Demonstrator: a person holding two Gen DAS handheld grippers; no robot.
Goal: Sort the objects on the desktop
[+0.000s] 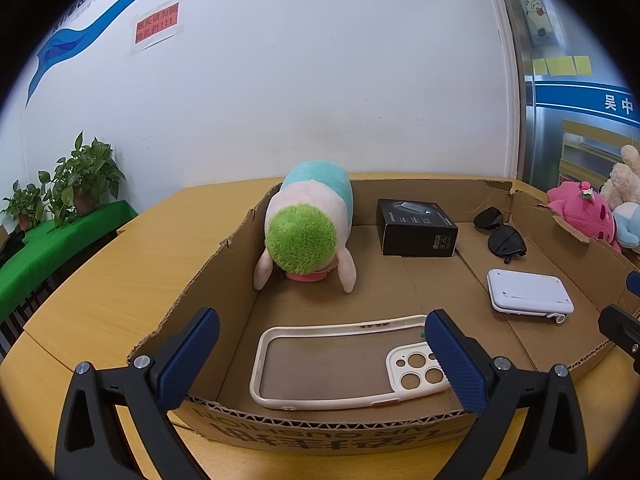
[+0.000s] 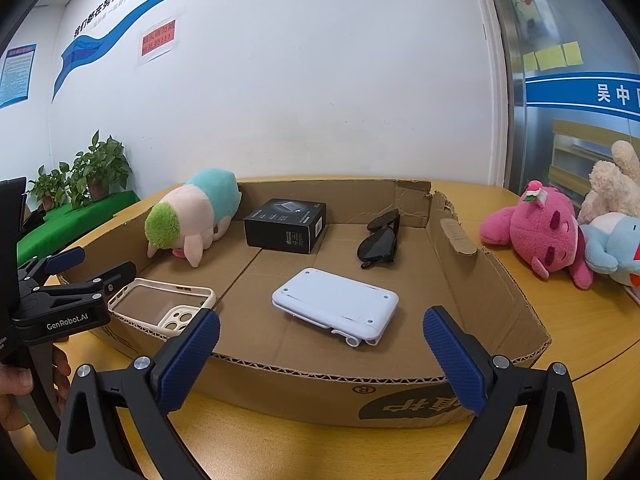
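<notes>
White wall with a blue painted swoosh and a red paper notice backs your wooden surface (image 2: 580, 320), smooth and honey-coloured. On it sits a shallow cardboard tray (image 1: 224, 408), its cut corrugated rim ragged and torn at the far right corner.

Everything below is placed relative to that tray. In its far left corner lies a fuzzy plush toy (image 1: 308, 224) with a shaggy green head, pale pink body and teal rear. Toward the back middle rests a matte black rectangular box (image 1: 416, 228), and right of it, still inside, a pair of glossy black sunglasses (image 1: 500, 234), folded. Nearer the right wall lies a flat white plastic device (image 1: 530, 292) with rounded corners. Against the near wall on the left sits a cream phone case (image 1: 344, 360), a rubbery rim around a clear back with round camera cut-outs.

Outside the tray, beyond its right wall, soft toys rest on the surface: a pink plush (image 2: 540, 232), a cream plush (image 2: 612, 184) and a pale blue one (image 2: 612, 248). Beyond its left side, potted plants (image 2: 92, 172) stand on a green cloth.

Your left hand-held gripper (image 1: 322, 340) hovers over the near wall above the phone case, its textured blue pads spread apart and holding nothing. Your right hand-held gripper (image 2: 322, 340) hangs before the near wall, likewise spread wide and empty.
</notes>
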